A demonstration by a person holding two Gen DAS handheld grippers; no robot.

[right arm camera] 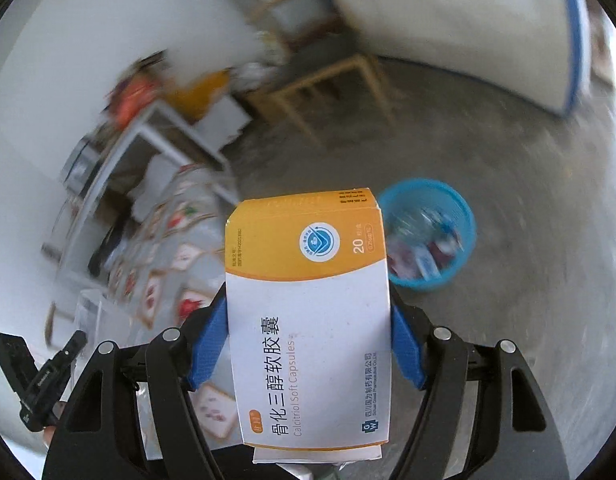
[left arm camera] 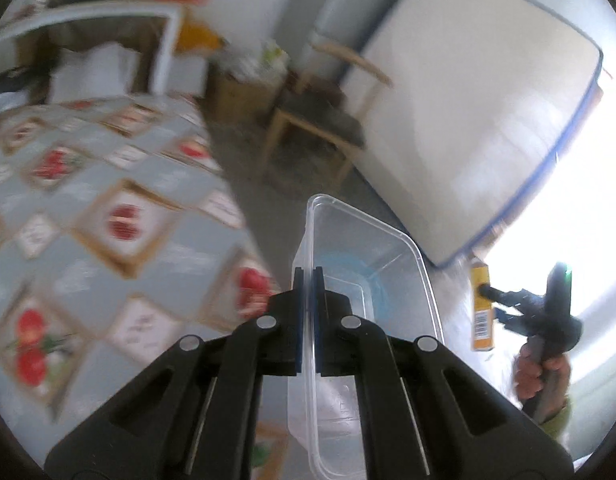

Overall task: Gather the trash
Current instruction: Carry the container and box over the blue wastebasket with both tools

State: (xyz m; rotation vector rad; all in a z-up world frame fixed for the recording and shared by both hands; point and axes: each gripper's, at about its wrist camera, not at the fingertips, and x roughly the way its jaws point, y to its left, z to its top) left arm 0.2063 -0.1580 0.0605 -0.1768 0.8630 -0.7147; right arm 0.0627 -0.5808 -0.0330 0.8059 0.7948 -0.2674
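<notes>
My left gripper (left arm camera: 307, 276) is shut on the wall of a clear plastic container (left arm camera: 372, 264), held in the air past the table's edge. My right gripper (right arm camera: 308, 316) is shut on an orange and white medicine box (right arm camera: 308, 300), labelled Calcitriol Soft Capsules. The box (left arm camera: 482, 308) and the right gripper (left arm camera: 508, 300) also show at the right of the left wrist view. A blue trash basket (right arm camera: 466, 216) with several pieces of trash stands on the floor, beyond and right of the box.
A table with a patterned grey cloth (left arm camera: 107, 208) lies to the left. A wooden chair (left arm camera: 320, 120) and a mattress (left arm camera: 468, 112) leaning on the wall stand ahead. A white shelf unit (left arm camera: 107, 24) with clutter is at the back left. The floor (right arm camera: 508, 140) is grey concrete.
</notes>
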